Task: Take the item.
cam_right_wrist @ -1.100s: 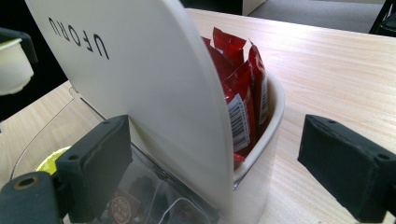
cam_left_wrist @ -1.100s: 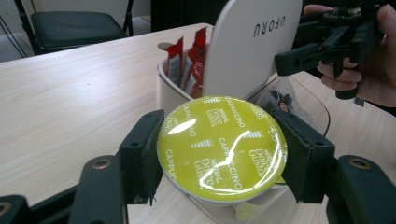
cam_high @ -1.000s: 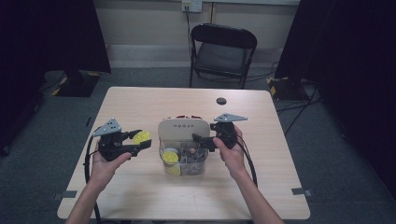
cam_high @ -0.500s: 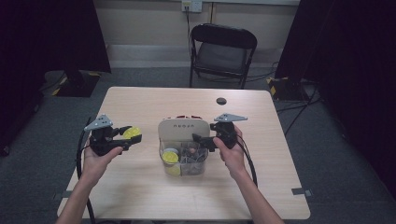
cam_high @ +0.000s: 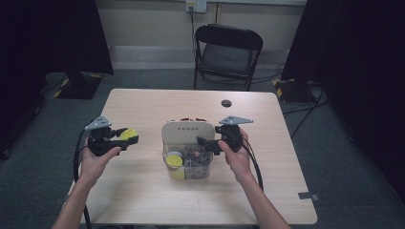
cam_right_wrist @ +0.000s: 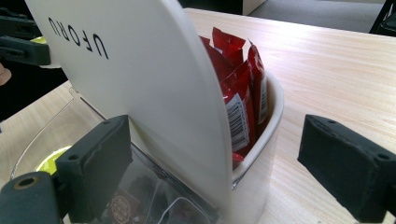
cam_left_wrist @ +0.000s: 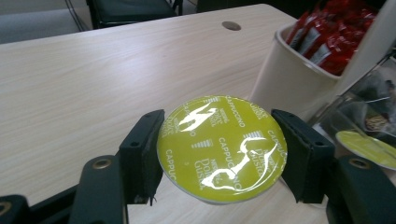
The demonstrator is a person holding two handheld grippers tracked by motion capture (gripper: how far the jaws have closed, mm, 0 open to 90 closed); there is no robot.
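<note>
Left black two-jaw gripper point(cam_high: 130, 139) point(cam_left_wrist: 219, 149) clamped on a round yellow-green foil-topped coffee capsule point(cam_left_wrist: 222, 148) point(cam_high: 127, 134), held near the left edge of the pale wooden tabletop point(cam_high: 267, 124). Right black two-jaw gripper point(cam_high: 204, 143) point(cam_right_wrist: 224, 158) spread wide, straddling the cream caddy point(cam_right_wrist: 154, 93) point(cam_high: 187, 130) of red sachets point(cam_right_wrist: 238, 88), mid-table. Clear bin's point(cam_high: 187, 164) contents hard to make out.

High view looks down on the table point(cam_high: 143, 200); both gripper views share the organizer point(cam_left_wrist: 289, 79) close-up.

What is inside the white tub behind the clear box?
Red packets stand packed inside the white tub, some showing barcodes. Anything beneath them is hidden by the tub's wall and the white lid.
</note>
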